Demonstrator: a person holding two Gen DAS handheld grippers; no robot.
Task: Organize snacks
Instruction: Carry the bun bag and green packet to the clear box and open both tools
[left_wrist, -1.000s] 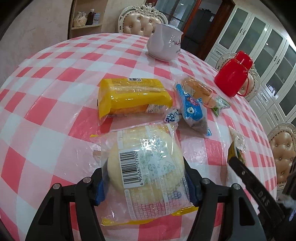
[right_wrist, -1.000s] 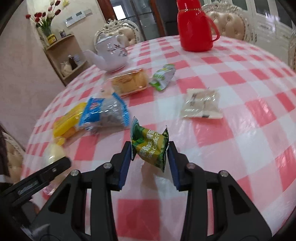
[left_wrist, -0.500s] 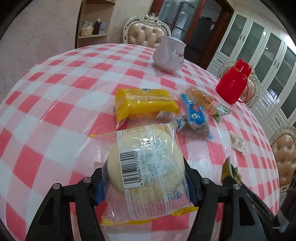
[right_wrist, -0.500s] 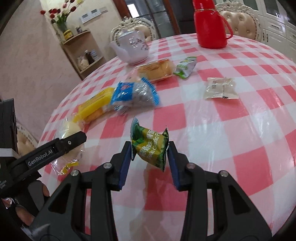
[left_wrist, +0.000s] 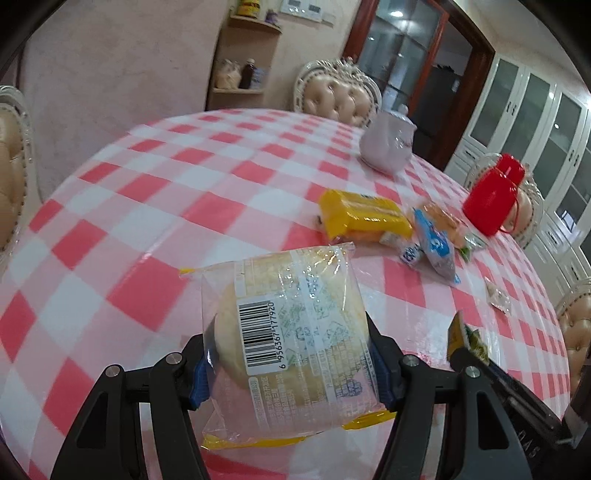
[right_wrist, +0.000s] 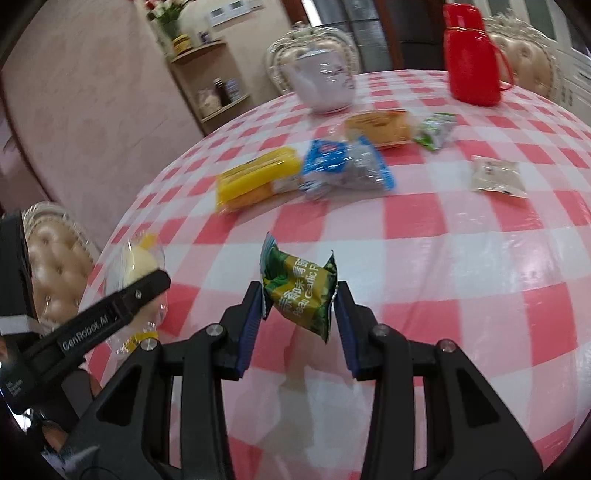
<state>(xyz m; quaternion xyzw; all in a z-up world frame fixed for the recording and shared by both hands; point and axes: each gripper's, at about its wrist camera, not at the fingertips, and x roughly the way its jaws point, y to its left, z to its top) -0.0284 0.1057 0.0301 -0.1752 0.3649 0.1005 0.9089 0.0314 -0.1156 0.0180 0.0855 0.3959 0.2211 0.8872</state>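
The left hand-held gripper (left_wrist: 291, 360) is closed on a round pale bun in a clear wrapper (left_wrist: 291, 328). The bun sits between the two blue pads (left_wrist: 199, 380), with the barcode side up, and it is held above the near part of the worktop (left_wrist: 155, 192). The right hand-held gripper (right_wrist: 297, 325) is clenched on a small green snack packet (right_wrist: 299, 291), which stands between its fingertips, lifted over the checked cloth. Farther on the worktop lie a yellow pack (right_wrist: 258, 179), a blue packet (right_wrist: 343, 166) touching it, a wrapped cake (right_wrist: 380, 125), a small green-white sachet (right_wrist: 436, 131) and, apart to the right, a pale flat packet (right_wrist: 496, 177). A white teapot (right_wrist: 325, 86) and a red jug (right_wrist: 472, 59) stand behind them.
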